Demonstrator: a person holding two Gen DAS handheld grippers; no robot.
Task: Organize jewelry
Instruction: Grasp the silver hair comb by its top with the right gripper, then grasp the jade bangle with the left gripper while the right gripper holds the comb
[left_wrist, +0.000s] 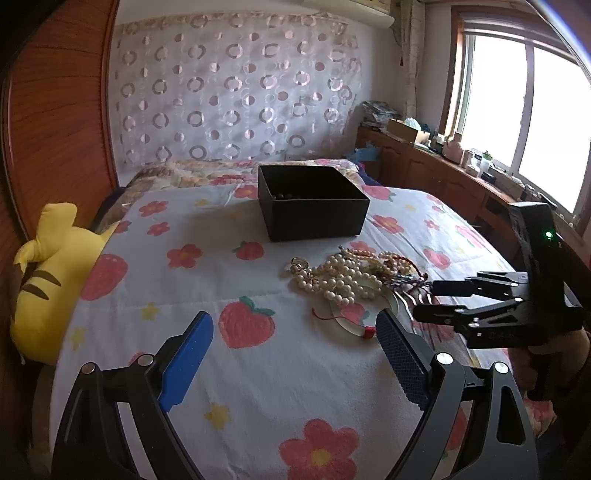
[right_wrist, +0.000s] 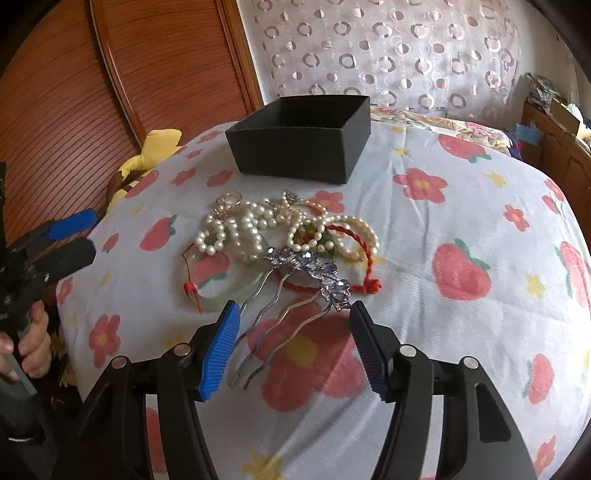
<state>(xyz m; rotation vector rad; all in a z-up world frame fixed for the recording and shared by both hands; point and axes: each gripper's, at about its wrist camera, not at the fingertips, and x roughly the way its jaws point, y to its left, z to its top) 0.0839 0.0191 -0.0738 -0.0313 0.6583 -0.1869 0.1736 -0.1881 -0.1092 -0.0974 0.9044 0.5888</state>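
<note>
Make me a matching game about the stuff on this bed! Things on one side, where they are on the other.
Things:
1. black box
2. silver hair comb
3. yellow plush toy
4. pearl necklaces

Places:
A. at the bed's edge, by the wooden headboard
B. nearest the right hand-held gripper, prongs between its open fingers
C. heaped between the box and the comb
D. farthest back on the quilt, behind the jewelry

Pairs: 1-D, 2-B, 3-A, 4-C

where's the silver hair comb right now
In the right wrist view, the silver hair comb lies on the bedspread at the near edge of the pearl pile, its prongs pointing between the open right gripper fingers.
</note>
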